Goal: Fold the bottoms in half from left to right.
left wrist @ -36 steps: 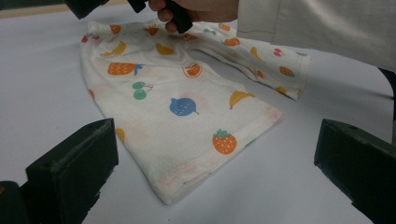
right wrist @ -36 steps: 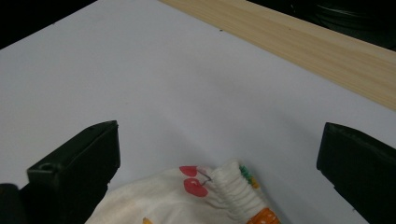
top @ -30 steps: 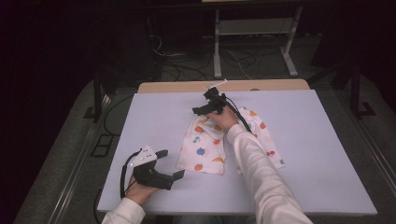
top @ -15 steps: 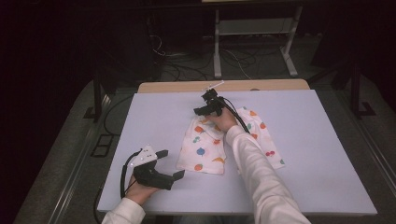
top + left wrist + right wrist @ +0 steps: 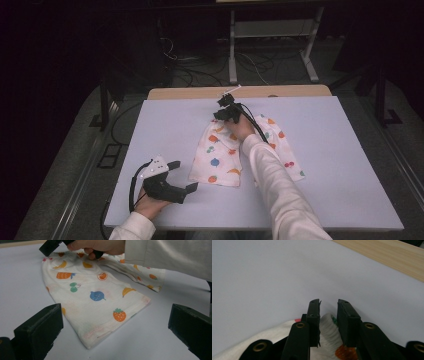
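Observation:
A white garment (image 5: 220,155) printed with fruit lies flat in the middle of the table, folded, with a second part (image 5: 280,145) spread to the right. My right gripper (image 5: 223,112) reaches to its far edge. Its jaws have just been closing, and a ribbed fold of the garment (image 5: 329,332) is bunched between them in the right gripper view, where the gripper (image 5: 329,312) is shut on it. My left gripper (image 5: 184,176) rests open near the front left, just left of the garment's near hem (image 5: 105,322). The left gripper (image 5: 115,340) has nothing between its jaws.
The pale table top (image 5: 340,150) has bare room on both sides of the garment. A wooden strip (image 5: 190,93) runs along its far edge. Beyond it are cables and a desk frame (image 5: 270,35) on the dark floor. The right sleeve (image 5: 270,180) crosses the garment.
The right gripper's jaws have drawn together on the garment's far edge. Both hands stay where they were, and the garment lies as before.

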Demonstrator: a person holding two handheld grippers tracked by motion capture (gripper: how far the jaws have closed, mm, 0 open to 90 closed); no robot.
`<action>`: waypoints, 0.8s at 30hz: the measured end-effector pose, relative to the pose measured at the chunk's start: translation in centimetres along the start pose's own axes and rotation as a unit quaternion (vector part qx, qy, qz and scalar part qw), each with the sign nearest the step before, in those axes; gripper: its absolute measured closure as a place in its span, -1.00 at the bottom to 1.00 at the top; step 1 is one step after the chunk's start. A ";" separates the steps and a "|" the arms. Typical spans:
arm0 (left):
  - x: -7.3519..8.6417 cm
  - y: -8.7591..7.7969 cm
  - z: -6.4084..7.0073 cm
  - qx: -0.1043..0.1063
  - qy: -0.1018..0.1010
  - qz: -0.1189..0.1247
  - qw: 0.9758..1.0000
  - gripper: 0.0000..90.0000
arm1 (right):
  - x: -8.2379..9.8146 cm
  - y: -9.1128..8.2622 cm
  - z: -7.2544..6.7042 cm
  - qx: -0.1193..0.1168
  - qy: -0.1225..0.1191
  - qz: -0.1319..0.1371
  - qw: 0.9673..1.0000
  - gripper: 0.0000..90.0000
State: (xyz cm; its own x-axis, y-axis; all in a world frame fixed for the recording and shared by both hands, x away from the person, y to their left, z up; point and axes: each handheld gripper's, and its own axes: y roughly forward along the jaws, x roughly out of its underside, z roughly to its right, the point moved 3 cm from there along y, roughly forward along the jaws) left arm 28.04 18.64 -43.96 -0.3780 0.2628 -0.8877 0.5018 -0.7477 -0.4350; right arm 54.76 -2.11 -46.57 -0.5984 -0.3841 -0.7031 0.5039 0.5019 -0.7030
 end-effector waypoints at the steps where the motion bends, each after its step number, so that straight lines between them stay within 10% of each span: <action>1: 0.0 0.0 0.0 0.000 0.000 0.000 1.000 -1.00 | 0.0 0.0 -0.1 0.004 -0.005 -0.003 1.000 0.60; 24: -0.1 -0.1 -0.2 -0.003 -0.008 0.004 1.000 -1.00 | -0.1 -0.8 -0.5 -0.003 -0.007 -0.013 1.000 0.98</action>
State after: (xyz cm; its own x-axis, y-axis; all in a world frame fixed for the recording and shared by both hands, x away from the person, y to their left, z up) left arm 28.17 18.78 -43.92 -0.3858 0.2475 -0.8888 0.5095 -0.7459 -0.4289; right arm 54.12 -2.08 -45.87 -0.6021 -0.4073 -0.6867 0.4845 0.4972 -0.7197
